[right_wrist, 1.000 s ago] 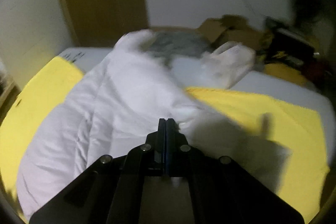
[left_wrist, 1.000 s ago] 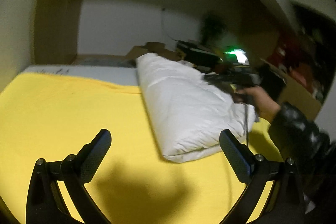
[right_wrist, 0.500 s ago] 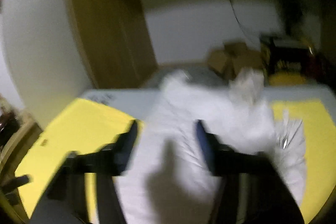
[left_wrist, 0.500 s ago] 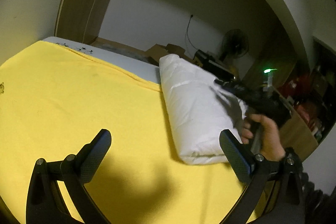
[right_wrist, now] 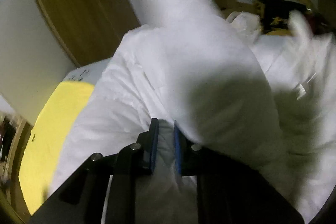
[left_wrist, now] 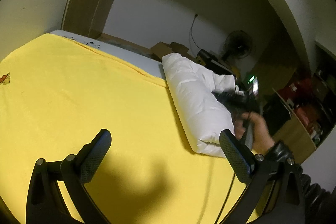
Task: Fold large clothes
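Since a second ago: right tool [right_wrist: 164, 140], then pinched together with nothing in it, has opened and has just been closing again, now with a fold of the white padded garment [right_wrist: 172, 68] between its pads; the left-wrist view has swung to show more of the yellow blanket [left_wrist: 88, 98].

Left wrist view, left tool: left tool [left_wrist: 166, 144] hangs over the yellow blanket with its jaws wide apart and nothing between them.
Left wrist view, garment: the garment [left_wrist: 195, 98] lies as a long folded bundle on the right part of the bed, partly on the blanket, its far end over the pale mattress edge [left_wrist: 134, 54].
Left wrist view, other hand: the person's right hand [left_wrist: 255, 129] works at the near right side of the bundle, blurred.
Left wrist view, background: a fan [left_wrist: 238, 46] and boxes stand beyond the bed.

Right wrist view, right tool: narrowly parted jaws are clamped on a puffy fold at the bundle's near edge.
Right wrist view, garment: it fills most of the frame; the right side is smeared by motion, so its layers cannot be told there.

Risk: the pinch looks shallow; slippery padded cloth may slide out when pulled.
Risk: only one tool is engaged, so a one-sided pull could drag or unroll the bundle, or push it off the bed's right edge.
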{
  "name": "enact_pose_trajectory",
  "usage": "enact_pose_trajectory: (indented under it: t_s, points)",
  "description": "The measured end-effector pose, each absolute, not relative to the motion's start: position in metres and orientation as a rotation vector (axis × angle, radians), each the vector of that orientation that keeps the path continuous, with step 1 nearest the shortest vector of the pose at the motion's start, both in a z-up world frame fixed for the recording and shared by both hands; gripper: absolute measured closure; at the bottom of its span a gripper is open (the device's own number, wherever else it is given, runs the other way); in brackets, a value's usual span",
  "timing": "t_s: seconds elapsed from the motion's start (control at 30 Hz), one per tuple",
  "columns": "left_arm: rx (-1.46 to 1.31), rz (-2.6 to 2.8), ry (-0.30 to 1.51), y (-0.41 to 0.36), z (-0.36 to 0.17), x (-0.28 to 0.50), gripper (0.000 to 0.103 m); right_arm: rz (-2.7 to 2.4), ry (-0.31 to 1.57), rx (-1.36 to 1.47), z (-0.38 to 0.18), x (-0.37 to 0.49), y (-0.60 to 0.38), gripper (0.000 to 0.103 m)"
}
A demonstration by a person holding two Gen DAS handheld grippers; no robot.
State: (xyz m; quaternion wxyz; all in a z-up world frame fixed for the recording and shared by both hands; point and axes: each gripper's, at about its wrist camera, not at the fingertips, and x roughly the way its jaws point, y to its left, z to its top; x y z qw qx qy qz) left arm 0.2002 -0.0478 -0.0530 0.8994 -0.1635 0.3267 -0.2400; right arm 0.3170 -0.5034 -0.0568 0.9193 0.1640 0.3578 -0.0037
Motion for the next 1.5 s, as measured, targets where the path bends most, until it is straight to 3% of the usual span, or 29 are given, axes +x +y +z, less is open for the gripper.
enact_pose_trajectory:
  t_s: [0.07,0.1,0.13,0.23,0.37,0.57,1.5]
  points:
    - [-0.349,-0.486,0.684,-0.044,-0.053,0.2,0.0,-0.066,0.627,0.256,-0.022,0.311,-0.503,0.075]
    - [-0.358,-0.484,0.686,-0.044,-0.054,0.2,0.0,-0.094,0.603,0.222,-0.011,0.311,-0.504,0.058]
    - [-0.374,-0.482,0.69,-0.042,-0.055,0.2,0.0,-0.106,0.597,0.201,-0.004,0.314,-0.506,0.051]
    - [-0.394,-0.475,0.696,-0.042,-0.058,0.2,0.0,-0.108,0.635,0.172,-0.011,0.334,-0.516,0.051]
    - [-0.382,-0.466,0.715,-0.044,-0.065,0.204,0.0,-0.151,0.687,0.144,-0.067,0.354,-0.515,0.053]
    - [-0.383,-0.456,0.731,-0.047,-0.07,0.215,0.0,-0.113,0.706,0.238,-0.09,0.364,-0.525,0.053]
    - [-0.395,-0.433,0.796,-0.043,-0.086,0.229,0.0,-0.087,0.773,0.289,-0.109,0.378,-0.522,0.053]
